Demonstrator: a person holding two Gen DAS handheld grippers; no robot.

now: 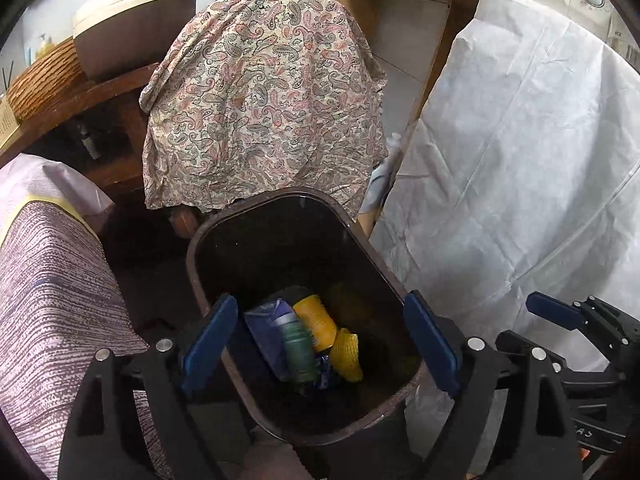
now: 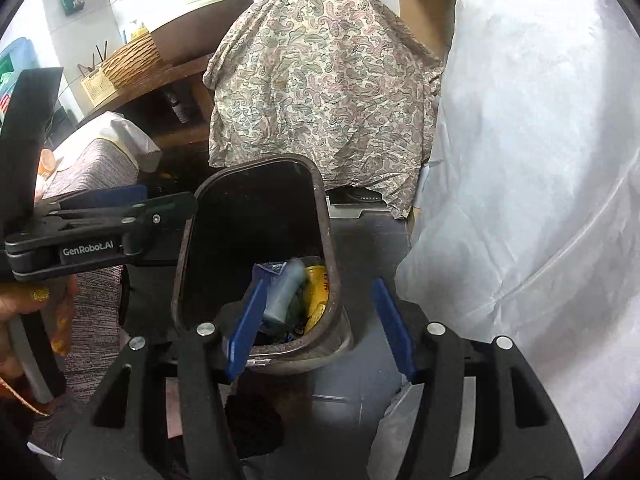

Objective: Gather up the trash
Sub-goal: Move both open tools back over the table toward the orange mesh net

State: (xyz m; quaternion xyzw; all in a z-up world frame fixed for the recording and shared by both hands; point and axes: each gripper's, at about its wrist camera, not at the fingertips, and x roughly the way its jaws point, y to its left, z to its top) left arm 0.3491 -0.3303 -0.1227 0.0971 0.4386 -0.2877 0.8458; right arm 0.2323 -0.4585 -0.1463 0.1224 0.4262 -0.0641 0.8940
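Left wrist view, left to right.

- Striped cloth point(image 1: 52, 300): purple and white, draped at the left edge.
- Basket point(image 1: 44, 76): woven, on the dark wooden counter point(image 1: 80, 108) at upper left, beside a cream-lidded appliance point(image 1: 124, 20).
- Paisley cloth point(image 1: 260, 100): hangs over something behind the bin, hiding it.
- Bin point(image 1: 200, 248): dark, rounded-rectangular, lid off, on the floor below the paisley cloth. The trash lies at its bottom: a purple packet point(image 1: 264, 332), a green bottle point(image 1: 298, 348) blurred, a yellow can point(image 1: 316, 320) and yellow netting point(image 1: 348, 356), all touching.
- Left tool point(image 1: 320, 344): above the bin mouth, blue pads point(image 1: 210, 336) spread wide to either side of the trash, nothing between them.
- White sheet point(image 1: 520, 168): covers a tall shape right of the bin.
- Right tool point(image 1: 560, 312): partly seen at the far right edge.

Right wrist view, left to right.

- Hand point(image 2: 36, 308): grips the left tool's handle; glittered yellow nails.
- Left tool point(image 2: 132, 204): seen side-on, reaching to the bin's left rim.
- Bin point(image 2: 324, 248): centre; same packet point(image 2: 268, 270), bottle point(image 2: 286, 292) and can point(image 2: 318, 288) inside.
- Right tool point(image 2: 320, 324): over the bin's near right corner, pads point(image 2: 246, 328) moderately apart, holding nothing.
- White sheet point(image 2: 520, 160): fills the right side.
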